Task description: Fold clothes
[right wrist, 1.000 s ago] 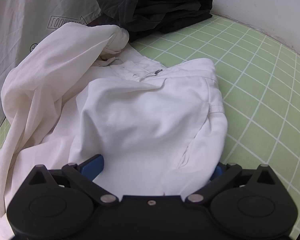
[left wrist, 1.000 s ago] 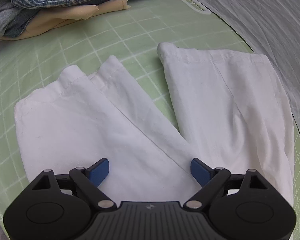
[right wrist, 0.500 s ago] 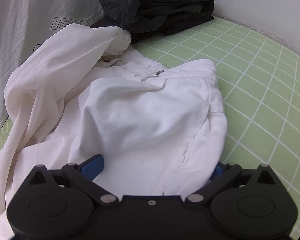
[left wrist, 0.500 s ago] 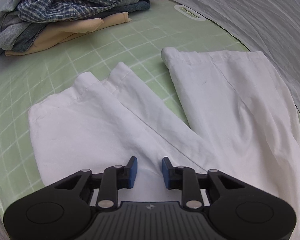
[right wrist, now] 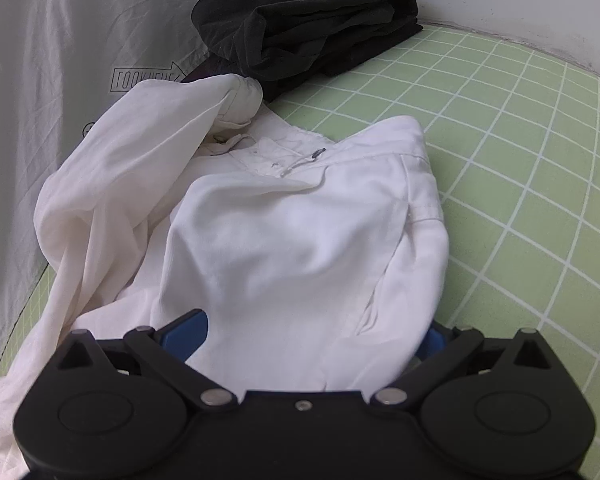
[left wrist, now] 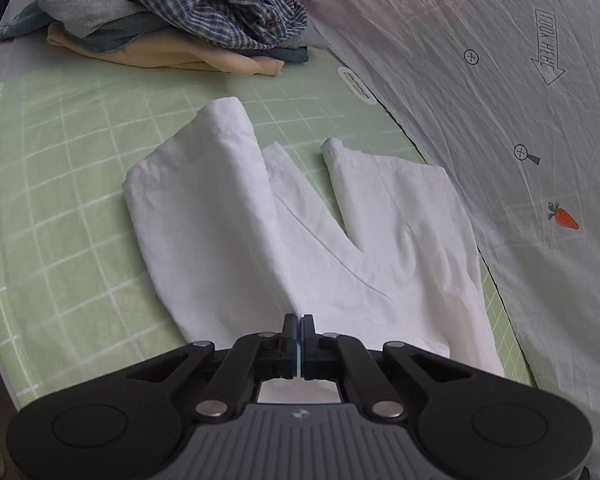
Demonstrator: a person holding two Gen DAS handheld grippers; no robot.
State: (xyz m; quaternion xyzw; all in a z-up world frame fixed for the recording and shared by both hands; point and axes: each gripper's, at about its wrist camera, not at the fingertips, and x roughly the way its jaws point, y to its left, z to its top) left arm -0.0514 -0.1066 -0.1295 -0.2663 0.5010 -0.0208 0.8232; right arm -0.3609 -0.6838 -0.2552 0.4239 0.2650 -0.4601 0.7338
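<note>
Left wrist view
Left gripper [left wrist: 298,334]: jaws brought together, pads pinching a raised ridge of white cloth; they have just been closing, with the cloth between them.
White trousers [left wrist: 260,240]: spread on the green grid mat [left wrist: 72,208], two legs fanning away from the gripper; the cloth rises in a crease toward the pinch.
Left leg hem [left wrist: 224,120]: the farthest part of the trousers from the gripper, lifted slightly off the mat.
Right leg hem [left wrist: 384,160]: near the mat's edge, just beside the grey printed sheet [left wrist: 520,100].
Clothes pile [left wrist: 172,20]: at the mat's far end, well apart from the trousers; checked shirt on top, beige and blue pieces beneath.
Grey printed sheet: along the mat's right side, with carrots and an arrow printed on it.

Right wrist view
Right gripper [right wrist: 316,340]: jaws spread wide, one blue pad at each side of the waist end of the trousers; cloth lies between them, no pressing visible.
White trousers [right wrist: 300,240]: waist end bunched on the mat, drawstring near the waistband.
White loose fabric [right wrist: 120,180]: heaped to the left of the waist, touching it.
Black garment [right wrist: 300,24]: folded, beyond the trousers, at the mat's far edge.
</note>
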